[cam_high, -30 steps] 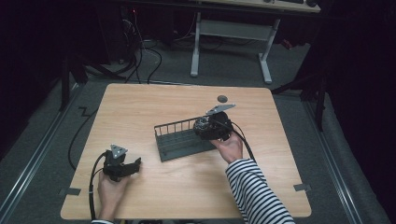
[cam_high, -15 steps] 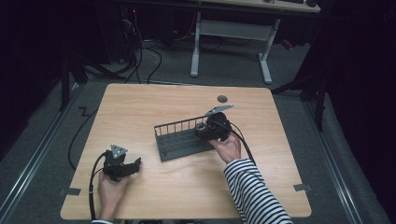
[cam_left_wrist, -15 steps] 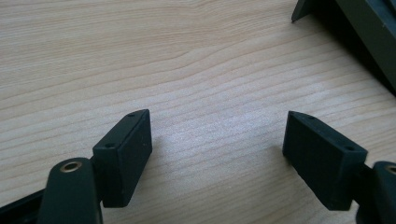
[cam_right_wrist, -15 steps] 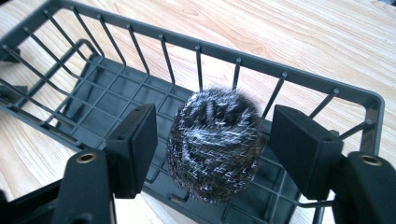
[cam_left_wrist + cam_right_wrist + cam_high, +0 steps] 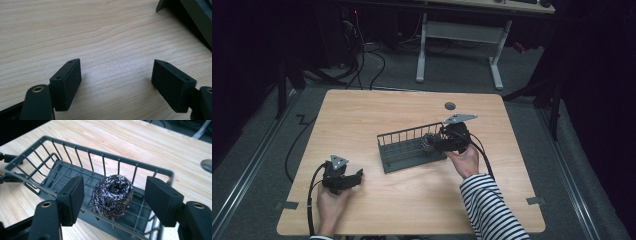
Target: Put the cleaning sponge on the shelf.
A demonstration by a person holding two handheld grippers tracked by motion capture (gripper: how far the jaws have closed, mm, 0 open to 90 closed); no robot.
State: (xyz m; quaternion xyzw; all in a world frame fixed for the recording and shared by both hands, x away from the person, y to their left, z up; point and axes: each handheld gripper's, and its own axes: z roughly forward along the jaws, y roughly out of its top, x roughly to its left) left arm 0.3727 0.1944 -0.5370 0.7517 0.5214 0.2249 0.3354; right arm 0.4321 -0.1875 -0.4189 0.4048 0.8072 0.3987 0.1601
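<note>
My right gripper [image 5: 443, 142] at right end of grey wire basket [image 5: 404, 159], hand [image 5: 464, 160] under it, striped sleeve angled in from bottom edge. Jaws just been closing, yet pads stand clear of steel scourer [image 5: 113, 193], gaps either side. Scourer sits on basket floor near that end. My left gripper [image 5: 357, 176] low over table [image 5: 362, 115] near front-left, wrist straight, jaws spread, nothing between.

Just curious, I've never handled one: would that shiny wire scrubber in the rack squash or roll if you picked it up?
The steel scourer looks like loosely coiled wire, so it probably gives springily under a squeeze and weighs little. Its rough tangle should grip the pads rather than slip. Sitting flat in the rack, it seems unlikely to roll.
</note>
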